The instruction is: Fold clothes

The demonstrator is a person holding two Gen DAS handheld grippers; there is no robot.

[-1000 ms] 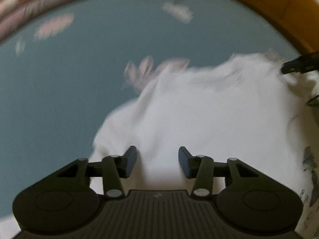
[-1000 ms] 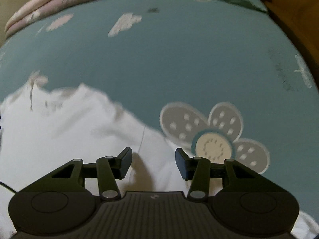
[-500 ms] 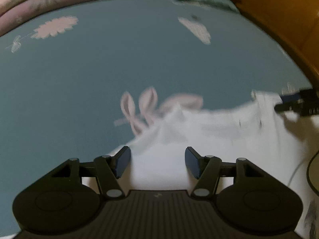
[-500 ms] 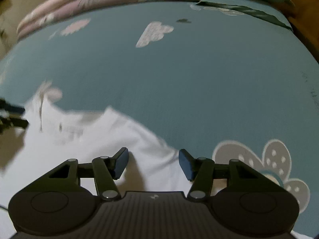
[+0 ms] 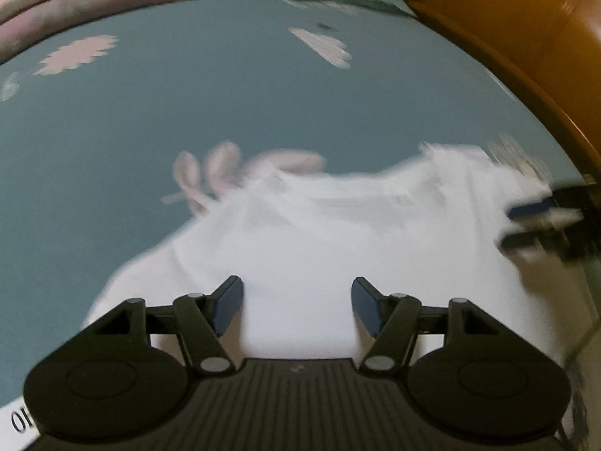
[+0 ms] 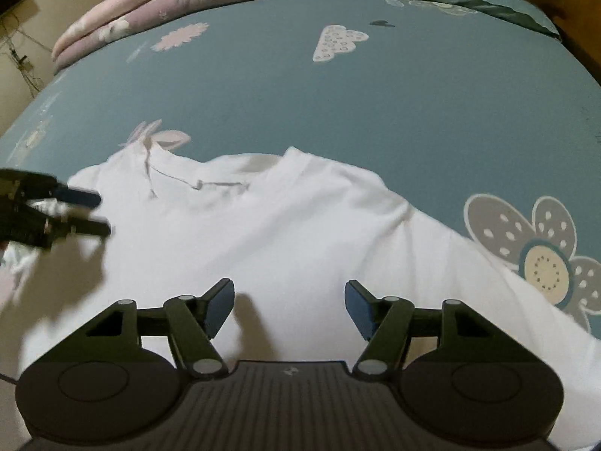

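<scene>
Through my left wrist camera, my left claw (image 5: 296, 306) is released, its blue-padded fingers (image 5: 226, 304) spread wide with nothing between them. It hangs over the near part of a white shirt (image 5: 338, 240) that lies spread on a bed (image 5: 188, 112) covered in a teal sheet with flower prints. The view is smeared, so the shirt's far edge is hard to make out. At the far right my right claw (image 5: 533, 221) shows, blurred, over the shirt's right edge. An orange wooden bed frame (image 5: 526, 37) curves along the right.

Through my right wrist camera, my right claw (image 6: 289, 308) is also released, fingers apart and empty, above the near middle of the white shirt (image 6: 300, 225). The shirt's collar (image 6: 263, 165) points to the far side. A big grey flower print (image 6: 544, 255) sits just beside the shirt on the right. My left claw (image 6: 86, 214) reaches in from the left over the shirt's left edge, its fingers slightly apart. Folded floral quilts (image 6: 188, 3) lie along the bed's far edge.
</scene>
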